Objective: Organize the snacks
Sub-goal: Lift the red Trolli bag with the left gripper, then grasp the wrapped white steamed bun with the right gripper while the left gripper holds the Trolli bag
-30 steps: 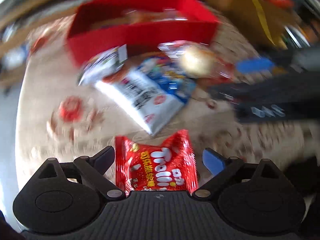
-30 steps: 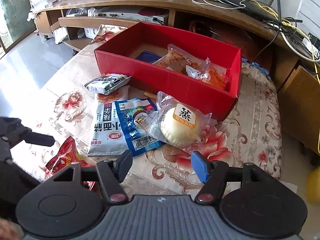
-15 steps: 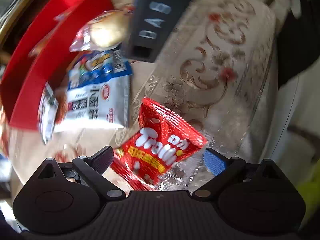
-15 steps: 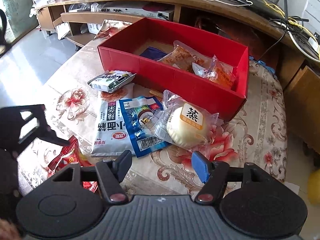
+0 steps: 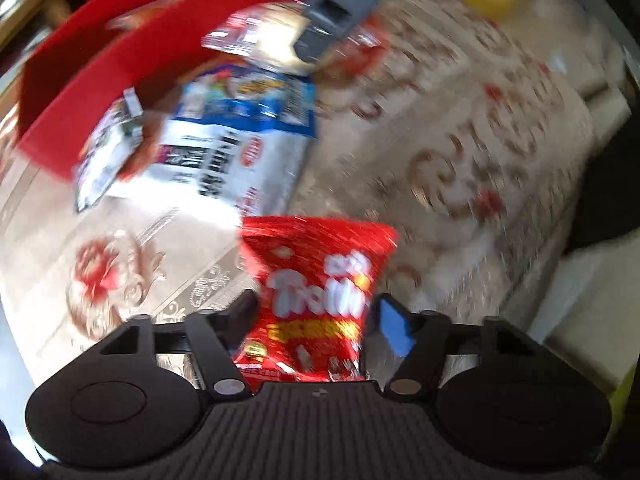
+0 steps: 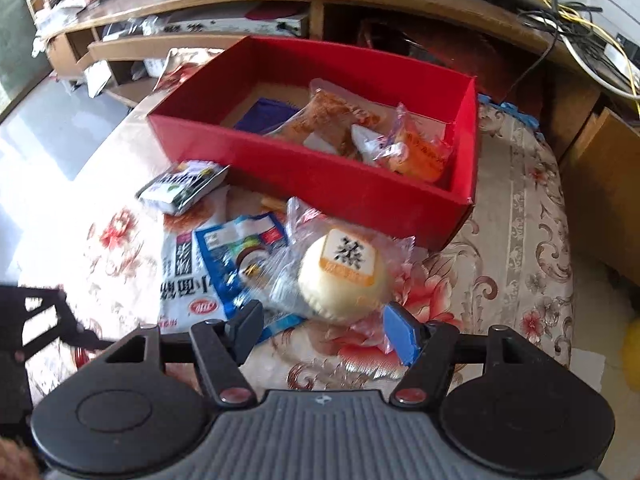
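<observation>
My left gripper is shut on a red Trolli candy bag, its fingers pressing both sides of the bag above the floral tablecloth. My right gripper is open and empty, just in front of a wrapped round bun. A white and blue noodle packet lies left of the bun. A small dark packet lies by the red box, which holds several wrapped snacks. The box and noodle packet show blurred in the left wrist view.
A wooden TV cabinet with cables stands behind the table. The table's right edge drops to the floor. The left gripper's frame shows at the far left of the right wrist view.
My left gripper has closed on the Trolli bag and swung back toward the box. My right gripper has moved forward, closer to the bun.
</observation>
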